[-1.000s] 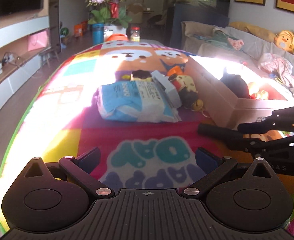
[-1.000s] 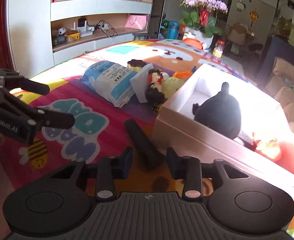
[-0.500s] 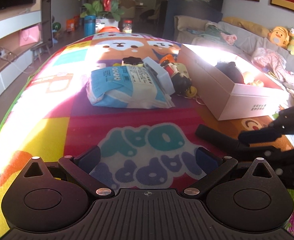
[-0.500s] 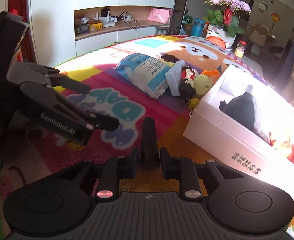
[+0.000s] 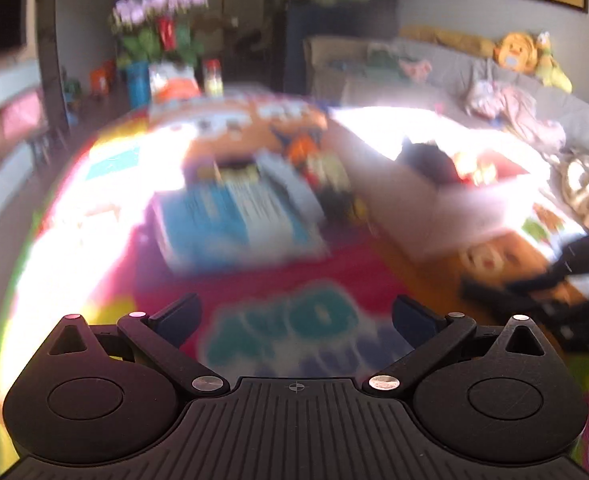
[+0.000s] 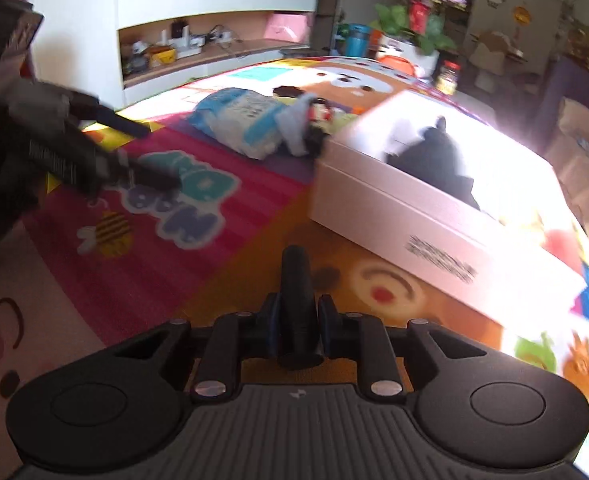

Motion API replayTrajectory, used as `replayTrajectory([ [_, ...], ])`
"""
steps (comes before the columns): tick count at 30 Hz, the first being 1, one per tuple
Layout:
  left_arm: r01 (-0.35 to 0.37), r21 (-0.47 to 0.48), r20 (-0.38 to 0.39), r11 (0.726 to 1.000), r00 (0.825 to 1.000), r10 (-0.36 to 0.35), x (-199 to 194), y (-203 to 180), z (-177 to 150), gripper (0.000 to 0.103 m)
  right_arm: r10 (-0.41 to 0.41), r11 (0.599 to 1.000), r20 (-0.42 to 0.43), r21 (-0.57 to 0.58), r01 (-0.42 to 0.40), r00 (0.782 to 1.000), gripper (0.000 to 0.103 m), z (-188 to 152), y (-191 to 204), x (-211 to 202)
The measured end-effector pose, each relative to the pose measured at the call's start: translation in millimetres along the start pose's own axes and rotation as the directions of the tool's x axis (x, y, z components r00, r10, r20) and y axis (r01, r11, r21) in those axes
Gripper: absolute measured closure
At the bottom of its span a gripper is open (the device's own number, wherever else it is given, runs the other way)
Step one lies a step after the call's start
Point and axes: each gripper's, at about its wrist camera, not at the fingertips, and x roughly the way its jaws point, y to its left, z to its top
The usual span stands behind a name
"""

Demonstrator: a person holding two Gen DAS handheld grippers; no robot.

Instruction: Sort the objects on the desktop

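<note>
Nearest the right wrist camera, right gripper point(image 6: 297, 322) is clamped on the dark cylinder point(image 6: 298, 288), jaws having just been closing onto it; its long axis runs straight away from the camera, far tip free above the play mat point(image 6: 154, 280). Farther right sits the white box point(image 6: 426, 220), the likely drop spot. Far left, left gripper point(image 5: 294, 314) hangs apart, holding nothing, 1 arm idle.

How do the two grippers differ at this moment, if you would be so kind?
The right gripper is shut on a black cylinder, its jaws having just been closing; the left gripper stands wide open with nothing between its fingers. The right gripper sits close beside the white box; the left gripper faces the blue package further off. Both hang over the colourful play mat.
</note>
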Motion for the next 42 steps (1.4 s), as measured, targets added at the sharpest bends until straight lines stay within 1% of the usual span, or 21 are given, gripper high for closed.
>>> replayTrajectory([
  [2,-0.059,0.071,0.048,0.996,0.997,0.055,8.0,2.9,19.5,0.0,-0.015,0.998,0.012,0.054,0.014,1.0,0.073,-7.2,-11.6,-5.9],
  [4,-0.103,0.116,0.05,0.988,0.994,0.098,28.4,8.9,36.6,0.0,-0.03,0.994,0.021,0.103,0.028,0.999,0.068,-13.3,-19.8,-4.9],
  [7,-0.12,0.14,0.053,0.983,0.992,0.114,61.1,23.1,56.4,0.0,-0.035,0.991,0.067,0.131,0.026,0.997,0.064,-19.6,-22.8,-2.8],
  [9,-0.071,0.095,-0.006,0.993,0.997,0.072,84.2,40.1,64.5,0.0,-0.043,0.99,0.099,0.137,0.029,0.994,0.06,-24.0,-21.9,-1.5],
  [12,0.002,-0.061,-0.08,0.998,0.997,-0.007,104.0,67.4,61.8,0.0,-0.024,0.989,0.111,0.15,0.007,0.994,0.055,-24.7,-25.3,-2.2],
  [13,0.031,-0.108,-0.097,0.994,0.994,-0.042,103.1,72.5,57.7,0.0,-0.009,0.988,0.114,0.152,-0.009,0.993,0.05,-24.5,-26.3,-2.3],
  [15,0.111,-0.129,-0.109,0.985,0.986,-0.125,91.5,69.5,49.7,0.0,0.009,0.989,0.116,0.148,-0.026,0.993,0.044,-24.1,-26.2,-1.6],
  [17,0.188,-0.09,-0.136,0.978,0.97,-0.199,72.3,50.5,37.3,0.0,0.023,0.99,0.116,0.139,-0.039,0.993,0.038,-23.3,-25.0,-0.1],
  [20,0.328,-0.024,-0.198,0.944,0.924,-0.326,42.5,11.5,13.2,0.0,0.03,0.989,0.118,0.14,-0.046,0.993,0.037,-22.8,-24.3,1.0],
  [21,0.328,0.024,-0.2,0.944,0.927,-0.317,32.5,-2.7,5.9,0.0,0.032,0.988,0.12,0.144,-0.049,0.992,0.037,-22.8,-24.4,1.3],
  [23,0.291,0.099,-0.181,0.952,0.946,-0.27,17.7,-20.1,-1.8,0.0,0.031,0.987,0.121,0.15,-0.049,0.992,0.037,-22.6,-24.8,1.6],
  [25,0.22,0.09,-0.15,0.971,0.967,-0.205,11.8,-27.3,-1.0,0.0,0.025,0.988,0.119,0.15,-0.043,0.993,0.036,-21.3,-23.3,2.3],
  [27,0.122,0.135,-0.11,0.983,0.988,-0.107,16.3,-34.7,3.4,0.0,0.019,0.989,0.115,0.145,-0.036,0.993,0.034,-19.8,-21.1,3.5],
  [28,0.071,0.181,-0.089,0.981,0.994,-0.056,22.0,-39.3,5.6,0.0,0.014,0.989,0.113,0.143,-0.031,0.994,0.033,-19.3,-20.4,4.1],
  [30,0.018,0.262,-0.069,0.965,0.998,0.0,31.3,-48.5,8.2,0.0,-0.005,0.99,0.107,0.143,-0.011,0.994,0.031,-18.5,-19.0,4.8],
  [32,0.002,0.299,-0.062,0.954,0.998,0.018,37.5,-52.4,10.9,0.0,-0.03,0.988,0.109,0.157,0.012,0.994,0.03,-18.9,-20.3,3.8],
  [35,0.008,0.272,-0.052,0.962,0.999,0.007,31.3,-47.0,14.7,0.0,-0.057,0.979,0.131,0.203,0.03,0.99,0.03,-21.8,-30.2,-5.7],
  [36,0.008,0.266,-0.049,0.964,0.999,0.006,26.4,-44.9,14.0,0.0,-0.099,0.976,0.139,0.209,0.068,0.985,0.03,-22.4,-33.7,-10.2],
  [39,0.005,0.259,-0.026,0.966,1.0,0.001,11.4,-37.7,10.7,0.0,-0.249,0.945,0.175,0.259,0.2,0.953,0.024,-19.7,-52.1,-27.9],
  [41,0.03,0.244,0.0,0.969,1.0,-0.031,2.3,-32.6,9.5,0.0,-0.321,0.909,0.194,0.337,0.245,0.927,0.016,-16.0,-71.1,-37.5],
  [42,0.043,0.247,0.015,0.968,0.999,-0.048,-0.5,-32.1,9.8,0.0,-0.349,0.892,0.194,0.369,0.261,0.917,0.015,-13.1,-80.0,-38.8],
])
